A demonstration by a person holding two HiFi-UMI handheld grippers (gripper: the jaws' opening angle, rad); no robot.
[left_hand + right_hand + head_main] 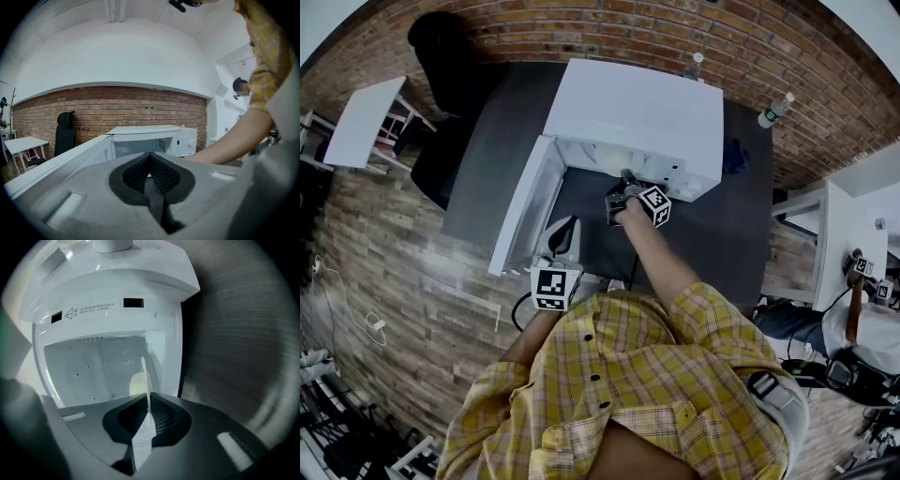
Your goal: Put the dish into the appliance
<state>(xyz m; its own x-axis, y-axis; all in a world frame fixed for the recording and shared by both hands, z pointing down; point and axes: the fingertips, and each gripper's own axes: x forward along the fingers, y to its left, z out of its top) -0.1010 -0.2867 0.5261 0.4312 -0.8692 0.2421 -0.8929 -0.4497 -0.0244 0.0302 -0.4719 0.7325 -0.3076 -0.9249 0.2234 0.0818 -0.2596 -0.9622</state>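
Note:
The white microwave (pixel 628 112) stands on a dark table (pixel 487 159) with its door (pixel 523 202) swung open to the left. My right gripper (pixel 628 192) is at the mouth of the cavity (pixel 93 366). It is shut on a thin white dish (pixel 144 376), held edge-on and upright between the jaws of the right gripper (pixel 149 404), its far rim reaching into the cavity. My left gripper (pixel 562 239) hangs near the door's outer end. In its own view the left gripper (pixel 151 171) is shut and empty, facing the microwave (pixel 150 138).
Two water bottles (pixel 773 110) (pixel 694 64) stand at the table's far edge by the brick wall. A black office chair (pixel 441 56) and a small white table (pixel 361 117) are at the far left. Another person sits at the right edge (pixel 862 323).

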